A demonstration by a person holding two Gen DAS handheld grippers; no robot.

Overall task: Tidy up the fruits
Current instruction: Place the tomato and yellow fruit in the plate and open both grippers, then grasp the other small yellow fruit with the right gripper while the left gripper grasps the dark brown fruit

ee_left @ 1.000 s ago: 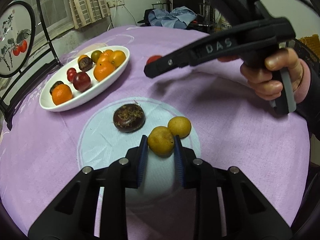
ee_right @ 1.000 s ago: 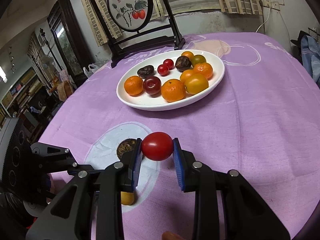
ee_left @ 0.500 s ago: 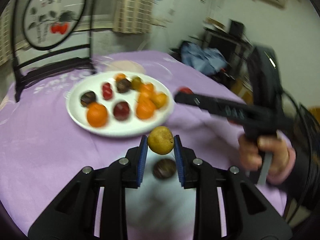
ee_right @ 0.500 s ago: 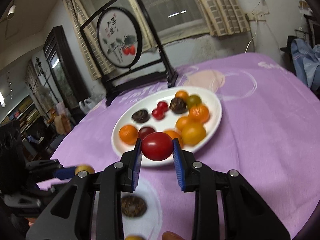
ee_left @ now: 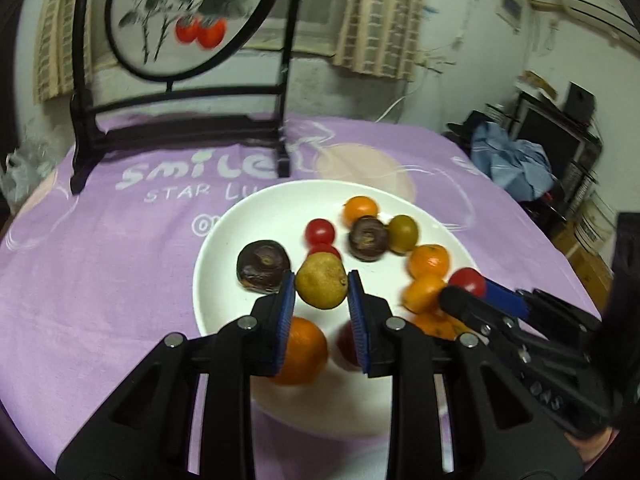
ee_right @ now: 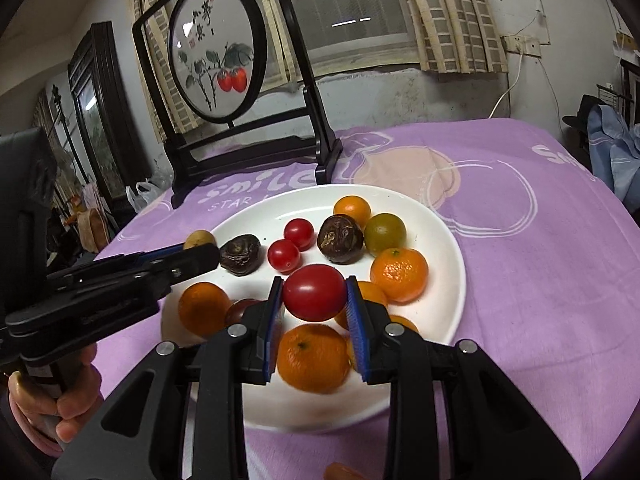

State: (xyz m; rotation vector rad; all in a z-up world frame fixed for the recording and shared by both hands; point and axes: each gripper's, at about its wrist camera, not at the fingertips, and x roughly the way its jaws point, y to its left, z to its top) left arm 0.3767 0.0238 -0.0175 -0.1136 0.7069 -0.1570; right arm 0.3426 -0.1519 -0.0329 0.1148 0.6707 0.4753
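My left gripper (ee_left: 321, 289) is shut on a yellow-brown round fruit (ee_left: 321, 286) and holds it above the white oval plate (ee_left: 224, 236). My right gripper (ee_right: 314, 298) is shut on a red tomato (ee_right: 314, 297) and holds it above the same plate (ee_right: 450, 280). The plate holds several oranges, small tomatoes, dark wrinkled fruits and a green fruit. In the left wrist view the right gripper (ee_left: 466, 286) comes in from the right with the tomato. In the right wrist view the left gripper (ee_right: 200, 246) comes in from the left with the yellow fruit.
A black wooden stand with a round painted screen (ee_right: 218, 52) stands on the purple tablecloth (ee_right: 540, 264) just behind the plate. A small orange object (ee_right: 340, 472) lies at the near edge of the cloth. Blue clothes (ee_left: 516, 164) lie off the table at the right.
Both grippers have carried their fruits from over the pale circle on the cloth to above the plate. The dark fruit and the second yellow fruit have dropped out of view.
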